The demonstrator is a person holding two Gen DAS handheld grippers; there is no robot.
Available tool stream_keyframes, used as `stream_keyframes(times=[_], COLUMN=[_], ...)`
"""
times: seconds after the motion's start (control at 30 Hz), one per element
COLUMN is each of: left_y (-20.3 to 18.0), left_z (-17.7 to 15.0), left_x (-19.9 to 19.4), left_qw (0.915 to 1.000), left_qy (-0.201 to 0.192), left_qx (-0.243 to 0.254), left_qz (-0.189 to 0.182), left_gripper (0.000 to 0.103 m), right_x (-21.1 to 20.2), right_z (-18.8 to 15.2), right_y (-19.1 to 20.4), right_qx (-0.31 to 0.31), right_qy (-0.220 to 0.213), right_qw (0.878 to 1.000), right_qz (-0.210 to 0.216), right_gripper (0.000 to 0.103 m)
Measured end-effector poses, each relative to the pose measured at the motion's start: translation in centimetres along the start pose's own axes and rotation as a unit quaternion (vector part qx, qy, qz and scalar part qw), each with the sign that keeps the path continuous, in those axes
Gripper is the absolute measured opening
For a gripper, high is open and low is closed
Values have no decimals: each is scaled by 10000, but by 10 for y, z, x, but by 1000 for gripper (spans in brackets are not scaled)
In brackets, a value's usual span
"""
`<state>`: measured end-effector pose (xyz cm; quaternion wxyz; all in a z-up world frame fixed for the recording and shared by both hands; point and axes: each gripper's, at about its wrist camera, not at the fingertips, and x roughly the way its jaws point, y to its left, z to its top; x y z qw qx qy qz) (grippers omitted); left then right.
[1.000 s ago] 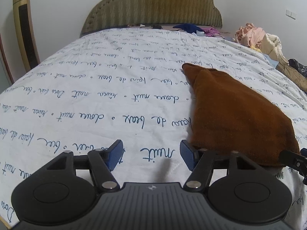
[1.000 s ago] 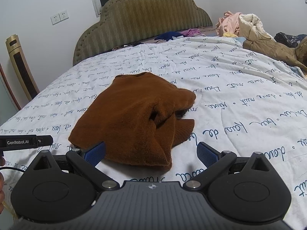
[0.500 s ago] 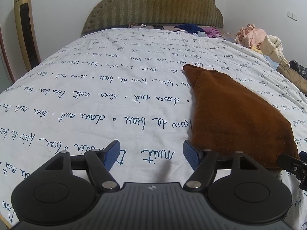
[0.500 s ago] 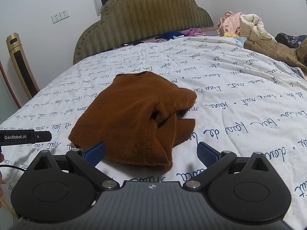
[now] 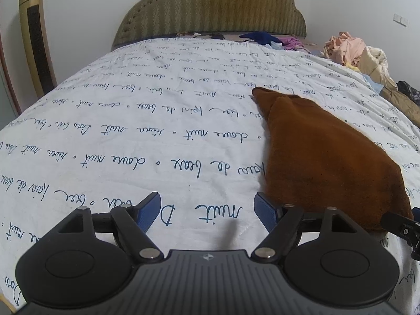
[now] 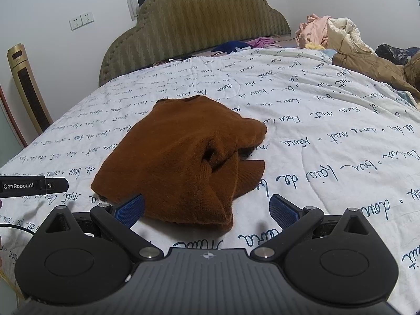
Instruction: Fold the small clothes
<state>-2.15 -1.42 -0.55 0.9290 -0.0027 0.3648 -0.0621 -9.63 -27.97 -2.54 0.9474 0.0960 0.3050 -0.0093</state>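
A small brown knit garment [image 6: 189, 157] lies crumpled on the white bedspread with blue script [image 6: 328, 141], one sleeve bunched on its right side. In the left wrist view the garment [image 5: 323, 155] lies to the right of my left gripper [image 5: 207, 206], which is open and empty over bare bedspread [image 5: 131, 141], its right finger next to the garment's near edge. My right gripper [image 6: 207, 207] is open and empty just in front of the garment's near edge, its left finger at the hem.
An olive padded headboard [image 6: 194, 26] stands at the far end. A pile of clothes and a tan jacket [image 6: 362, 52] lies at the far right of the bed. Dark blue and purple clothes [image 5: 267, 39] lie near the headboard. A gold tower fan [image 5: 36, 39] stands at the left.
Both grippers have pulled back and risen slightly, so the garment looks a little farther off. The garment has not moved. Both grippers stay open.
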Motion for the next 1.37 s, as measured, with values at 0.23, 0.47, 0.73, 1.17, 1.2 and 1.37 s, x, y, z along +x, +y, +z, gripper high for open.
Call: stream_keyframes(times=[0.23, 0.47, 0.73, 1.17, 1.2, 1.37], left_y=[1, 0, 8, 6, 8, 10], left_z=[2, 3, 7, 8, 9, 9], left_x=[-5, -11, -6, -6, -6, -4], left_qw=[9996, 9986, 9991, 9987, 9988, 9992], left_qy=[-254, -518, -350, -515, -494, -384], left_qx=[4, 87, -223, -16, -42, -105], left_qz=[75, 1, 96, 61, 33, 24], left_gripper=[78, 78, 78, 78, 78, 78], right_x=[0, -1, -2, 0, 0, -1], right_z=[-1, -2, -1, -2, -2, -2], right_y=[0, 0, 3, 1, 1, 1], right_qx=[-11, -14, -51, -25, -20, 2], right_qy=[-4, -24, -47, -34, -39, -53], right_qw=[10000, 10000, 10000, 10000, 10000, 10000], right_qz=[-5, -5, -27, -56, -58, -49], right_gripper=[100, 100, 100, 100, 100, 100])
